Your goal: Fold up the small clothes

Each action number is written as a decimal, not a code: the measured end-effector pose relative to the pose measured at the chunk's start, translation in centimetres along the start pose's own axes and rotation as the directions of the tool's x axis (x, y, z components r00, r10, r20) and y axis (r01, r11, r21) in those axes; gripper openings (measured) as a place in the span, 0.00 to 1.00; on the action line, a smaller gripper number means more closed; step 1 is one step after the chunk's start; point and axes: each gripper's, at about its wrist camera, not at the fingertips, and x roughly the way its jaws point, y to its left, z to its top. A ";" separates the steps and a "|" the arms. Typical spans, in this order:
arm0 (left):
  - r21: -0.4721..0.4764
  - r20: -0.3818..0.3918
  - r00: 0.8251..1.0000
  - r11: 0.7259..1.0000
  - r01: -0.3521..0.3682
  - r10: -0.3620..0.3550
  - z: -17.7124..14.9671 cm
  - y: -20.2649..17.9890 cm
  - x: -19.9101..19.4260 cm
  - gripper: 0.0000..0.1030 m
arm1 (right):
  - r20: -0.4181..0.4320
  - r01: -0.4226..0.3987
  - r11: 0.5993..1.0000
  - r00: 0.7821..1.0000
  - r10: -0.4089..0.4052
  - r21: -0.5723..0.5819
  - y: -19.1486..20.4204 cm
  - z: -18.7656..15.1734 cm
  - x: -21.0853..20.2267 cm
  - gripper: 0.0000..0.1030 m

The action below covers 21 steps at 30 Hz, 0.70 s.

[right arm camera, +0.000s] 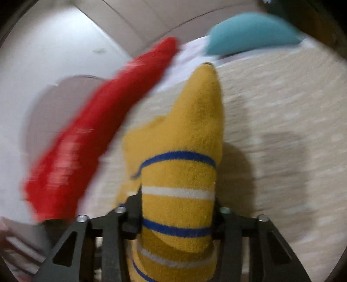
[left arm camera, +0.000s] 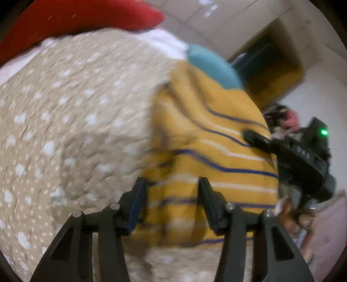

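A small yellow garment [left arm camera: 208, 156] with blue and white stripes lies on the beige dotted bedspread [left arm camera: 71, 121]. My left gripper [left arm camera: 172, 184] is open, its fingers spread just above the garment's near edge, holding nothing. My right gripper [right arm camera: 177, 204] is shut on a bunched part of the same yellow garment [right arm camera: 186, 134], which rises between its fingers and ends in a point. The right gripper also shows in the left wrist view [left arm camera: 256, 136] at the garment's right edge. Both views are motion-blurred.
A red pillow [left arm camera: 71, 19] and a teal pillow [left arm camera: 212, 65] lie at the head of the bed; both show in the right wrist view, red [right arm camera: 102, 130] and teal [right arm camera: 249, 32]. A white wall and a dark wooden door [left arm camera: 273, 71] stand beyond.
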 end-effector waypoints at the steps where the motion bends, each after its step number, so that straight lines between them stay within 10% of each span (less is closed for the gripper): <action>1: -0.022 -0.010 1.000 1.000 0.013 -0.014 0.0 0.6 0.1 0.51 | -0.024 0.077 0.997 0.997 -0.077 -0.010 -0.8 -0.1 0.4 0.59; 5: -0.089 -0.008 0.998 0.995 0.054 -0.055 0.1 2.4 -1.3 0.51 | -0.013 0.122 0.992 0.993 -0.121 0.043 -2.8 -1.2 -0.4 0.60; 11: -0.030 -0.003 1.000 0.999 0.014 -0.014 -1.4 1.7 -2.4 0.51 | 0.157 0.196 0.962 0.973 -0.167 -0.192 6.1 -1.3 -3.1 0.59; 15: -0.010 0.000 1.000 1.000 -0.005 0.005 -1.8 1.5 -2.3 0.52 | 0.025 0.118 0.944 0.993 -0.116 -0.307 10.8 -1.3 1.0 0.38; 21: -0.042 -0.007 1.000 0.999 0.020 -0.021 -1.9 2.1 -2.2 0.52 | -0.110 0.199 0.874 0.956 -0.273 -0.443 12.3 -2.0 9.8 0.33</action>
